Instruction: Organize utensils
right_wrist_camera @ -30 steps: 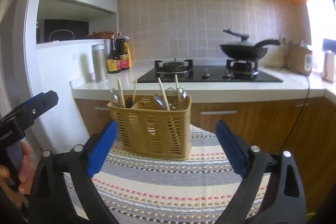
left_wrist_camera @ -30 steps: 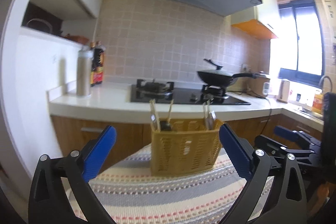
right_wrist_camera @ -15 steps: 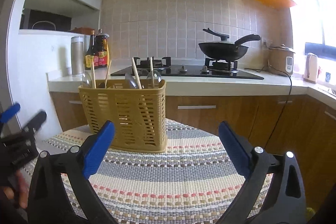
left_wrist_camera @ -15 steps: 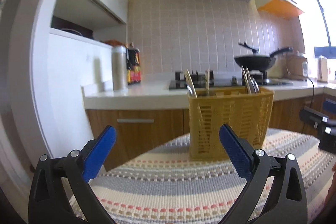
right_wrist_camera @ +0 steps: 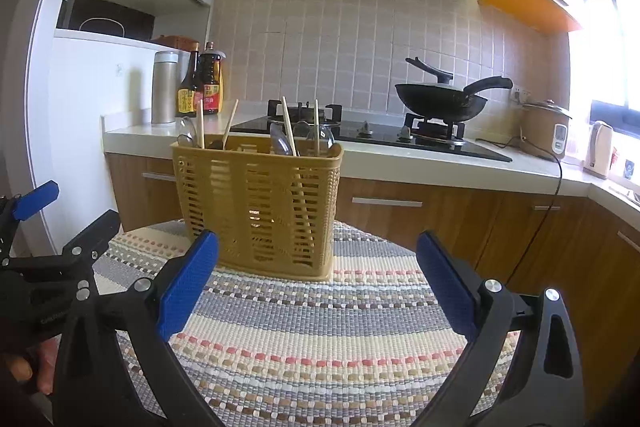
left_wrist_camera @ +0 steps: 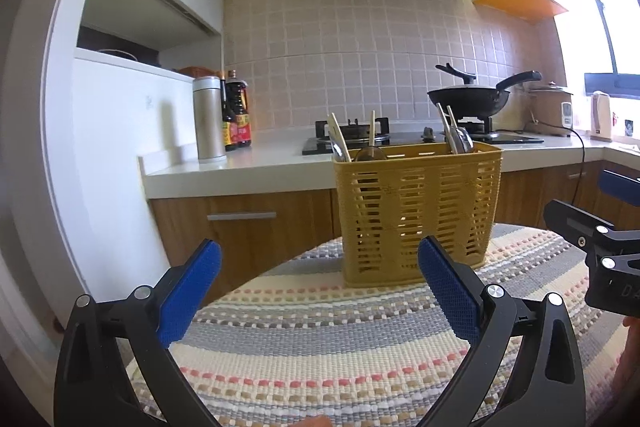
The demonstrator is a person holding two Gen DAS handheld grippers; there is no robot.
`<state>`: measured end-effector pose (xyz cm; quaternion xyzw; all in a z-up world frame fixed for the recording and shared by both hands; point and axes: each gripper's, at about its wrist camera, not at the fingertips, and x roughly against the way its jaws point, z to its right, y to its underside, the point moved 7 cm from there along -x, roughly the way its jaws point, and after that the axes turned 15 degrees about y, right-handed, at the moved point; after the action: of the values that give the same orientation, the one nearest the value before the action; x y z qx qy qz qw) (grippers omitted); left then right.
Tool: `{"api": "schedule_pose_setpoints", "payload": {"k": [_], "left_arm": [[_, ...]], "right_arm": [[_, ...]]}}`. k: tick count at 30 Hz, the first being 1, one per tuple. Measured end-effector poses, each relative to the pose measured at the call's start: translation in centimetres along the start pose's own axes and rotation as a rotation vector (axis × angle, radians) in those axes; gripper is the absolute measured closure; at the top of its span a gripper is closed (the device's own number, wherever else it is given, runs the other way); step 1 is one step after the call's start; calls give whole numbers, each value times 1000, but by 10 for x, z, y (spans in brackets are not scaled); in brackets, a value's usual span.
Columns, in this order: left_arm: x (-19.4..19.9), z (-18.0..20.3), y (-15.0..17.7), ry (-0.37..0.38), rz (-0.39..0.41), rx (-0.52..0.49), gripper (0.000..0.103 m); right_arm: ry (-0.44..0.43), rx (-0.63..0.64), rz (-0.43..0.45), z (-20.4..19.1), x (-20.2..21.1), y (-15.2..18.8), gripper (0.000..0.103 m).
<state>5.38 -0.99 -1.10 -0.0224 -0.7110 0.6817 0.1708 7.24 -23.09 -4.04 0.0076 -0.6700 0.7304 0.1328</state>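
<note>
A yellow slotted utensil basket stands upright on a striped woven mat; it also shows in the right wrist view. Wooden chopsticks and metal spoons stick up from it. My left gripper is open and empty, low over the mat, in front of the basket and a little to its left. My right gripper is open and empty, in front of the basket and a little to its right. Each gripper shows at the edge of the other's view.
Behind the mat runs a white counter with wooden cabinets below. On it are a black hob with a wok, sauce bottles, a steel flask, a rice cooker and a kettle. A white wall stands left.
Both grippers have dropped lower and level with the mat. The basket has shifted right in both views and looks nearer. Both stay open and empty.
</note>
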Motion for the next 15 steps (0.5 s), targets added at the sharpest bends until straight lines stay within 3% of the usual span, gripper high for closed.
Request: {"api": "schedule_pose_setpoints", "payload": {"k": [15], "left_arm": [[-2, -3, 2, -12, -20, 15, 7]], "right_arm": [[-17, 0, -19, 0, 0, 3, 9]]}}
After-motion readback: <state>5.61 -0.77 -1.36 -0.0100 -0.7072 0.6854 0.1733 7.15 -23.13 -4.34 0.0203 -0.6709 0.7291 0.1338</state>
